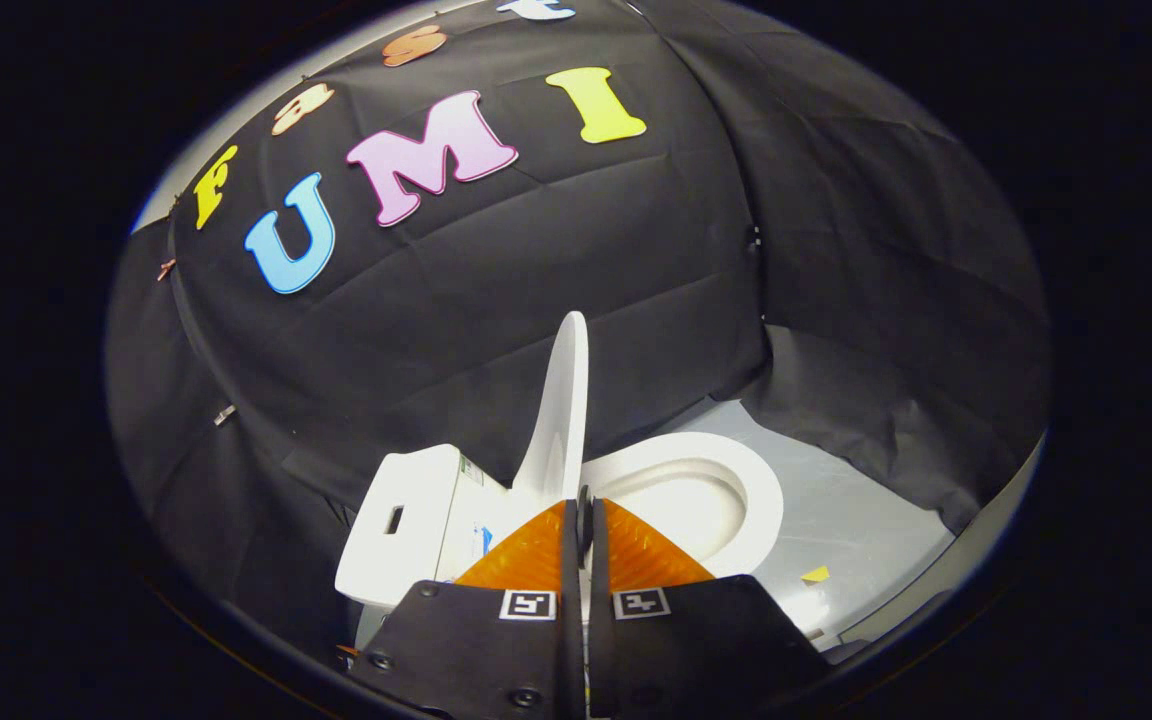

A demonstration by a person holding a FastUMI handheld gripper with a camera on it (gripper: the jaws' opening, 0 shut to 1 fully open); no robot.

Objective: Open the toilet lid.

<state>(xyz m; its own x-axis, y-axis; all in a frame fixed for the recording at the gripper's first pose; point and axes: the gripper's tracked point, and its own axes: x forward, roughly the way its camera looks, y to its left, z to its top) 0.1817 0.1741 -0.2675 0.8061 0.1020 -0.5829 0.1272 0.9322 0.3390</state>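
toilet (436,520) white, on pale floor (856,510) | seat ring (726,480) exposed at 1 o'clock beyond fingers | lid (561,410) raised upright at 12 o'clock, just ahead of tips | gripper (584,520) fingers pressed together, holding nothing

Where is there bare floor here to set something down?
Bare floor lies beyond the bowl, bordered by the cloth wall. Crowded: gripper, fingers together, sits right at the raised lid beside the tank.
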